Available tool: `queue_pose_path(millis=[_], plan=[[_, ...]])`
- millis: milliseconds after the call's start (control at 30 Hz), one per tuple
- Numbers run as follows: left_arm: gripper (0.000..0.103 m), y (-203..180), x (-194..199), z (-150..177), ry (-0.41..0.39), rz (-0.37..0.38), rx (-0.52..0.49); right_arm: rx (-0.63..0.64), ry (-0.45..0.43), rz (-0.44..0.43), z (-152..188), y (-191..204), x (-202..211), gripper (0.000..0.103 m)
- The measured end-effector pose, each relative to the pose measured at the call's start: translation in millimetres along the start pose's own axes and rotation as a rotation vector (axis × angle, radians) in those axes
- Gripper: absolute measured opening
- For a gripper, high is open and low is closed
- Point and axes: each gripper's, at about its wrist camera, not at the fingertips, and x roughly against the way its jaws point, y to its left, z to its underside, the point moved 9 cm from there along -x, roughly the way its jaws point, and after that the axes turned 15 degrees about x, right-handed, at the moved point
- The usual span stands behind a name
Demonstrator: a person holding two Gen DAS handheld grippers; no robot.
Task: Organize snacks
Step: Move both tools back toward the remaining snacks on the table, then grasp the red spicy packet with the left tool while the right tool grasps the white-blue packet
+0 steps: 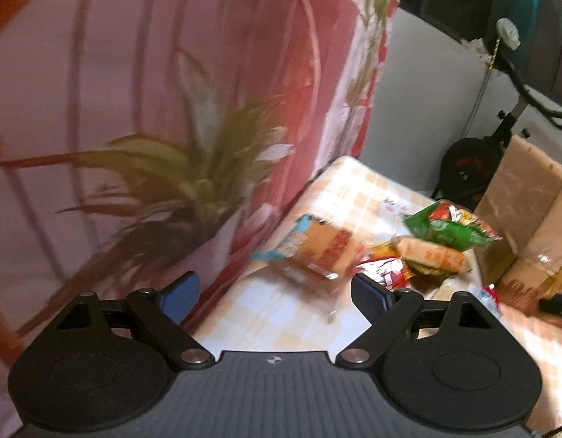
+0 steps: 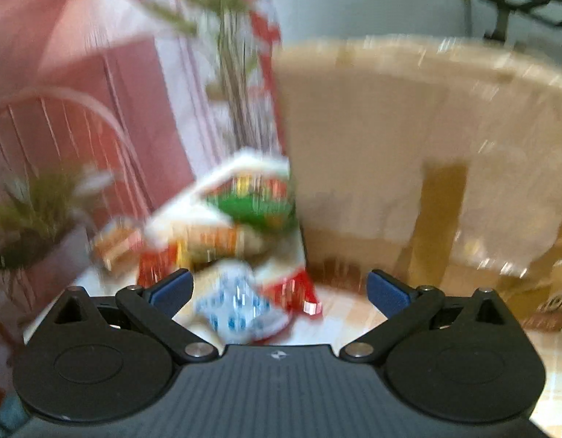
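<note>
Several snack packets lie in a heap on the checked tablecloth [image 1: 281,314]. In the left wrist view I see an orange wafer packet [image 1: 317,252], a green packet [image 1: 452,228], an orange bar [image 1: 430,255] and a red-and-silver packet [image 1: 383,268]. My left gripper [image 1: 275,292] is open and empty, just short of the wafer packet. In the blurred right wrist view a white-and-blue packet [image 2: 240,303] and a red packet [image 2: 295,292] lie between the fingers of my open right gripper [image 2: 281,292]. The green packet [image 2: 259,200] sits behind them.
A brown cardboard box [image 1: 525,215] stands right of the heap and fills the right half of the right wrist view [image 2: 408,164]. A pink flowered curtain [image 1: 171,109] hangs along the table's left side. An exercise bike [image 1: 474,160] stands beyond the table.
</note>
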Motion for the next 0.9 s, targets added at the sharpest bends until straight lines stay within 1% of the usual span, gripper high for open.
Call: queue_pose_path(millis=[100, 233, 333, 400, 600, 700, 767, 833, 867, 900], plan=[[0.090, -18, -11, 3, 0.005, 0.046, -0.012, 0.083, 0.011, -0.007, 5, 9, -10, 0.098], [0.090, -42, -26, 8, 0.007, 0.086, -0.071, 0.203, 0.029, -0.009, 11, 23, -23, 0.094], [0.090, -49, -34, 11, 0.004, 0.095, -0.107, 0.274, 0.027, -0.010, 13, 32, -34, 0.093], [0.090, -50, -38, 13, 0.004, 0.095, -0.117, 0.297, 0.031, -0.021, 13, 37, -42, 0.089], [0.090, -38, -51, 11, 0.015, 0.069, -0.102, 0.396, 0.052, -0.032, 13, 53, -67, 0.086], [0.090, -30, -56, 9, 0.028, 0.062, -0.076, 0.455, 0.083, -0.060, 16, 63, -80, 0.079], [0.089, -26, -60, 8, 0.044, 0.063, -0.059, 0.478, 0.099, -0.061, 18, 67, -87, 0.074], [0.089, -24, -65, 7, 0.058, 0.062, -0.058, 0.466, 0.113, -0.063, 19, 68, -92, 0.070], [0.089, -24, -68, 6, 0.061, 0.058, -0.062, 0.451, 0.121, -0.066, 20, 67, -94, 0.063], [0.089, -24, -70, 5, 0.064, 0.053, -0.067, 0.436, 0.122, -0.058, 21, 65, -95, 0.059]])
